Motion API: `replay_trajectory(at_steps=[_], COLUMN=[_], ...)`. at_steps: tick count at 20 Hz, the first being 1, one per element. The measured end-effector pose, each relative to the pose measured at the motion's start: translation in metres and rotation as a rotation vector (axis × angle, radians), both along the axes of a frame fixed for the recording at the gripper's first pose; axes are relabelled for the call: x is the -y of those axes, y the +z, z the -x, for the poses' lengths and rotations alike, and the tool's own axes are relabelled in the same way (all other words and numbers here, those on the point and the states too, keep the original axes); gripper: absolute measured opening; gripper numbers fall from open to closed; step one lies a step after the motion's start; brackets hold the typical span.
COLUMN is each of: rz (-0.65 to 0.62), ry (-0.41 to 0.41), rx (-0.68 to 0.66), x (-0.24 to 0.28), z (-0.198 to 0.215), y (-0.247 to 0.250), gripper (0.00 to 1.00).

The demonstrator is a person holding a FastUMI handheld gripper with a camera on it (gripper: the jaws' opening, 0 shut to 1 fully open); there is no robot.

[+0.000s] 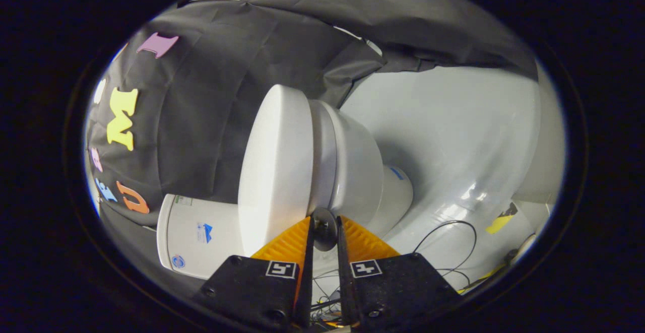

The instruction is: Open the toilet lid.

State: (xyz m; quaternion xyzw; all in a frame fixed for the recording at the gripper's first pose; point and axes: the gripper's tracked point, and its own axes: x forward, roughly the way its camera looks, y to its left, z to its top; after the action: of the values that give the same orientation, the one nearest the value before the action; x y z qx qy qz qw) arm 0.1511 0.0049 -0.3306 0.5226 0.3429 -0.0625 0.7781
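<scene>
Gripper (325,222) fingers nearly together, only a narrow gap between them, tips at the front edge of the toilet lid (274,167); can't tell if they actually pinch it. Lid down on the toilet bowl (358,167), tank (194,235) beyond.

So the floor (453,136) here is glossy white sheeting that catches some glare. The white toilet (347,172) stands right on it, tank (196,232) back against the black cloth wall. Thin black cables (453,242) loop across the floor near the base, and a strip of yellow tape (499,222) sits beyond them.
</scene>
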Motion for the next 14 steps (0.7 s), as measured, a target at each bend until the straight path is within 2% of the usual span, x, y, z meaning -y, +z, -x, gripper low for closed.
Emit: replay_trajectory(at_steps=[5,6,9,14], rz=[-0.230,-0.218,-0.075,-0.098], ry=[-0.065,-0.049,0.017,0.017], rx=[-0.012,-0.009,0.006,0.023], x=[-0.0033,-0.0059,-0.0066,-0.0056], z=[-0.0032,-0.0023,-0.0038,-0.0063], y=[0.0031,0.0010,-0.0014,0.0049], gripper=[0.21,0.21,0.21,0.14])
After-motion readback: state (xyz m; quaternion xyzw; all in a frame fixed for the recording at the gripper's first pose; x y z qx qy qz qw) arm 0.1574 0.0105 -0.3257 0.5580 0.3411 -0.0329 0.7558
